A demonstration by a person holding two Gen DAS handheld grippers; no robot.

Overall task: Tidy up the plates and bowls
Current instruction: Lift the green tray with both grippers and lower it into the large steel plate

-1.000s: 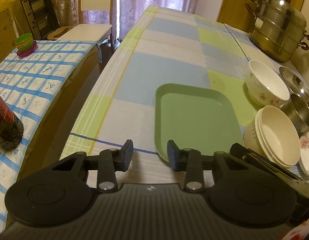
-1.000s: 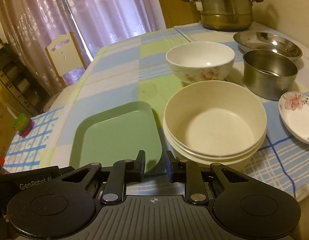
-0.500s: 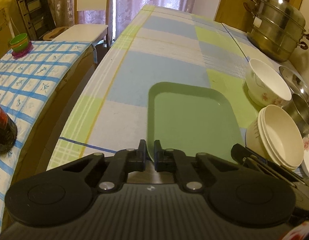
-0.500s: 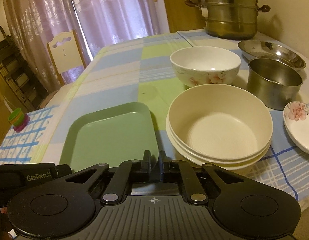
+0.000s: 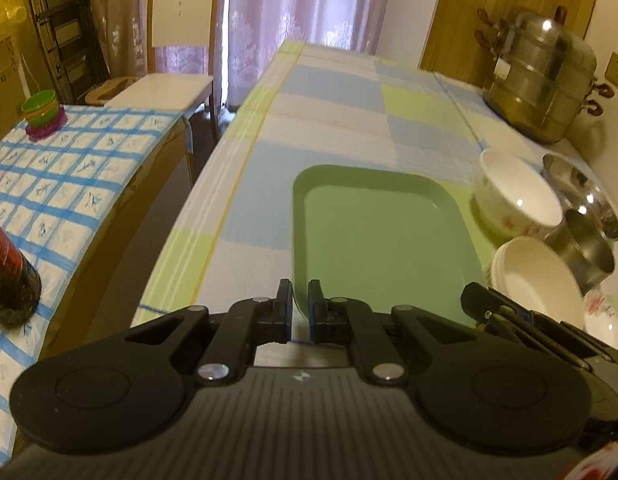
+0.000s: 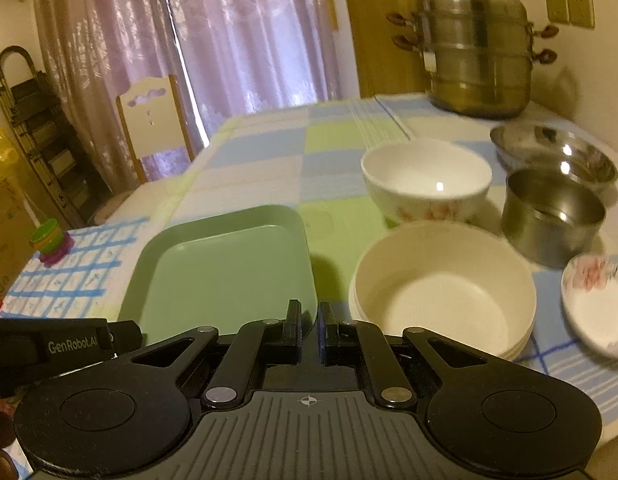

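Both tongs clamped on the near rim of the green tray: left tongs at its near-left corner, right tongs at its near-right corner. Tray is a smooth, matte, rounded rectangle with a shallow lip, lying on the checked cloth of the desk. Just right of it: stack of cream bowls, round and plain. Behind: white floral bowl, glossy. Further right: steel pot, steel dish, small floral saucer.

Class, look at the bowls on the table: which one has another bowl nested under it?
The plain cream bowl, nearest the right gripper: extra rims show beneath it. The flowered white bowl and steel bowl stand alone.
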